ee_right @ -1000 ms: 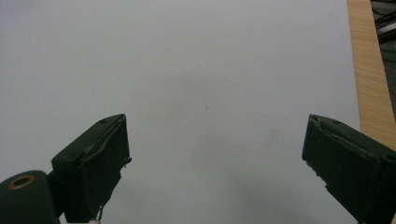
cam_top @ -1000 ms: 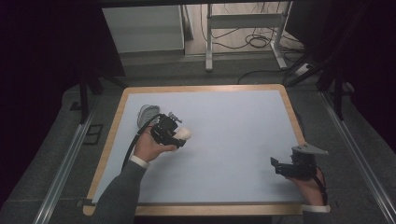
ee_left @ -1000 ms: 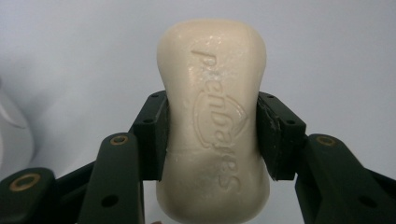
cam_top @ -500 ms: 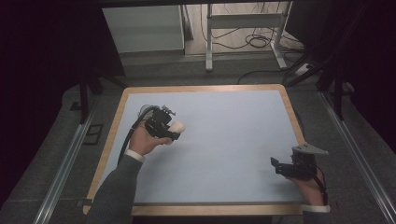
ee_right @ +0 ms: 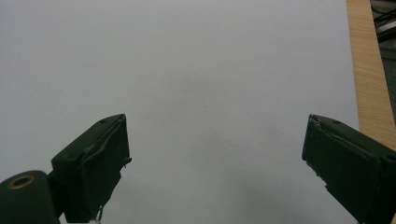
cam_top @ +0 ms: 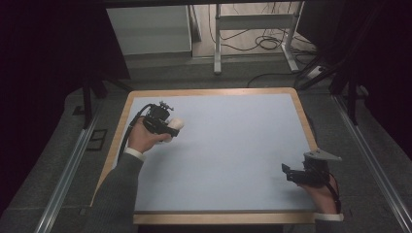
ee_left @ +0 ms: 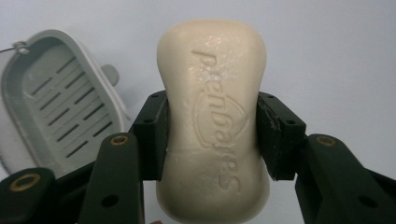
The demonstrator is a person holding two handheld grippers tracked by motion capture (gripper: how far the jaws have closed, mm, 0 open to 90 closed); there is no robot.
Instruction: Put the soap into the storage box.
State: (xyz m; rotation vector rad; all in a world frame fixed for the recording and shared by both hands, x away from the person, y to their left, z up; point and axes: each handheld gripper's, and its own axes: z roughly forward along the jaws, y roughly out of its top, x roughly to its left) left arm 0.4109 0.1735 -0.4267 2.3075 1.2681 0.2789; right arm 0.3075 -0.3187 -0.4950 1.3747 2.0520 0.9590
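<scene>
Partly, black jaws cover the soap bar's [ee_left: 212,116] flanks.

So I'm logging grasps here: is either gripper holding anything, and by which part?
The left gripper holds a cream soap bar, clamped across its narrow middle, both ends sticking out. The right gripper is open and holds nothing.
</scene>
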